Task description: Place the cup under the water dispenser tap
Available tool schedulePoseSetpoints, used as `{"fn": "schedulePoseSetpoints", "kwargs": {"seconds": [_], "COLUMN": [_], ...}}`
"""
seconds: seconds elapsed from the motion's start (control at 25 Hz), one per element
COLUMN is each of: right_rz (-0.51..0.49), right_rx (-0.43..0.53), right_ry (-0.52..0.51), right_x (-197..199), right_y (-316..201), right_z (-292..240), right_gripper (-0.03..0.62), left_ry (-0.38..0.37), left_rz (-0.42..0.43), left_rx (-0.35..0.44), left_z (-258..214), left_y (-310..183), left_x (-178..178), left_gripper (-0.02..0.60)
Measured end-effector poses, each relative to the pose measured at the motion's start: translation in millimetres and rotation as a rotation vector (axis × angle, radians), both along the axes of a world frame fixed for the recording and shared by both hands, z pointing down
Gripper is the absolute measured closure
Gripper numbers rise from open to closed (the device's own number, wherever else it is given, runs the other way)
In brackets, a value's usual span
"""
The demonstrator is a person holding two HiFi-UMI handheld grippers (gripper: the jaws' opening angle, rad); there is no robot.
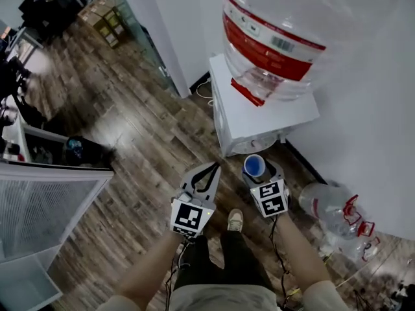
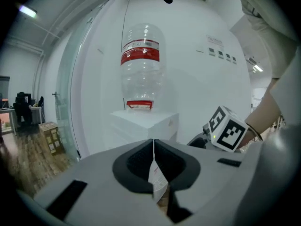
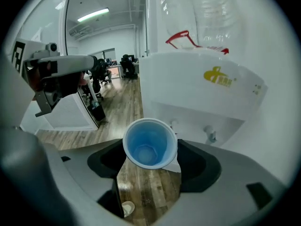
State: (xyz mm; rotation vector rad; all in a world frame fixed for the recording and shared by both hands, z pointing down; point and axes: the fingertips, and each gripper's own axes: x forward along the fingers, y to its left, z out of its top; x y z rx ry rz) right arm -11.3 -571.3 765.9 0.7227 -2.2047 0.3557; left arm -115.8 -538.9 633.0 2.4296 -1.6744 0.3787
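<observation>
The right tool [image 3: 153, 163] grips the blue plastic cup [image 3: 149, 144] by its sides; it is probably light and crushable. The left tool [image 2: 153, 147] is closed and empty.

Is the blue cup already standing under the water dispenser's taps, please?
No, the blue cup sits gripped between the right gripper's jaws, held short of the dispenser's taps.

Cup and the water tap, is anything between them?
Nothing. The right gripper view shows just a bare gap between the blue cup and the tap.
</observation>
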Motion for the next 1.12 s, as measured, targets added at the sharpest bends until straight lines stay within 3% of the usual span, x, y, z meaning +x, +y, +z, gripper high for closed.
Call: {"fn": "schedulePoseSetpoints", "kwargs": {"seconds": [0.4, 0.92, 1.12], "right_rz": [-0.002, 0.041, 0.072], "right_rx": [-0.016, 0.117, 0.173], "right_ry": [0.054, -0.021, 0.0], "right_x": [-2.0, -17.0, -18.4], "right_y": [-37.6, -78.2, -90.7], "right_z": [110.4, 186.8, 203.2], "right_gripper": [0.25, 0.247, 0.246], "left_ry": [0.01, 0.038, 0.04], "left_rz": [-0.074, -0.075, -0.066], "left_rx": [-0.055, -0.082, -0.087], "left_z": [89.3, 166.1, 177.5], "left_y": [-21.1, -34.5, -32.3], "left_x": [-2.1, 1.4, 1.9], "left_gripper": [0.575, 0.575, 0.575]}}
